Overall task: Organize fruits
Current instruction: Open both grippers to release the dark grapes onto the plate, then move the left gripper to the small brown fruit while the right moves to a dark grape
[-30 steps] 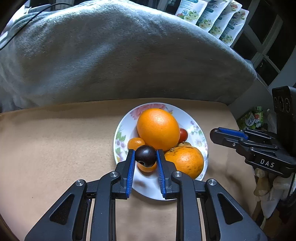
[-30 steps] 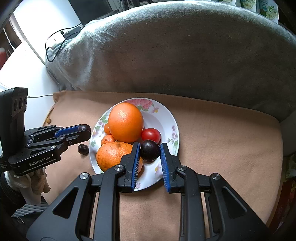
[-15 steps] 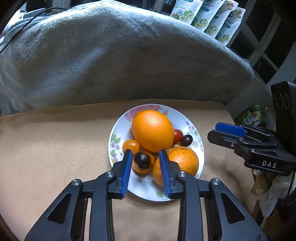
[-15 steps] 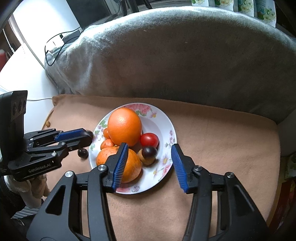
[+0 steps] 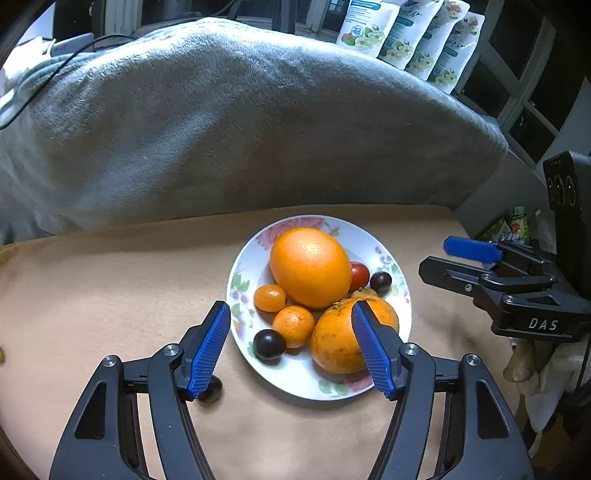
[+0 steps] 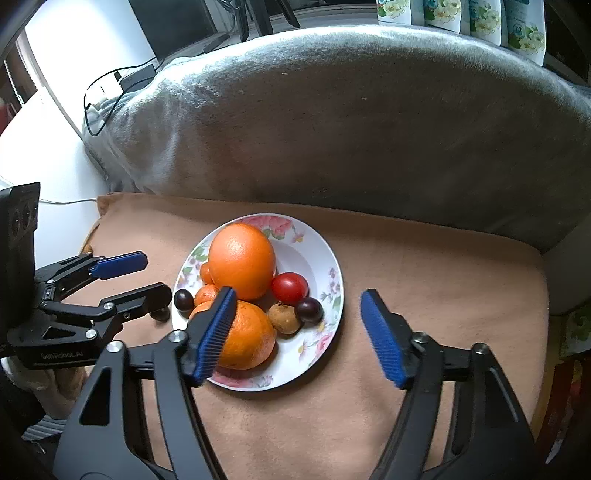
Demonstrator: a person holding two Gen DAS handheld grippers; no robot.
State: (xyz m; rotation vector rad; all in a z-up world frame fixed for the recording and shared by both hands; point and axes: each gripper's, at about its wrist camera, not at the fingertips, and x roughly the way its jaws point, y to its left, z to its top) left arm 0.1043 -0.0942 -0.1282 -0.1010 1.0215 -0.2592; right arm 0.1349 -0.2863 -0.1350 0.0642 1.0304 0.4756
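Tan cushion [image 5: 110,295] bears a floral plate [image 5: 373,240] of fruit; left gripper [image 5: 291,343] and right gripper [image 6: 295,332], jaws just opening, hover spread and empty above it.

Grey blanket [image 5: 236,125] humped over sofa back; tan cushion [image 5: 110,288] below it. Pouches [image 5: 410,33] lined along top edge, dark window frames [image 5: 517,74] behind them. White desk [image 6: 40,140], cable [image 6: 107,92], bright daylight at left.

Glossy glazed plate [image 5: 384,240], dimpled shiny orange [image 5: 310,266], matt tan fleece cloth [image 5: 110,280], plush grey blanket [image 5: 221,129]
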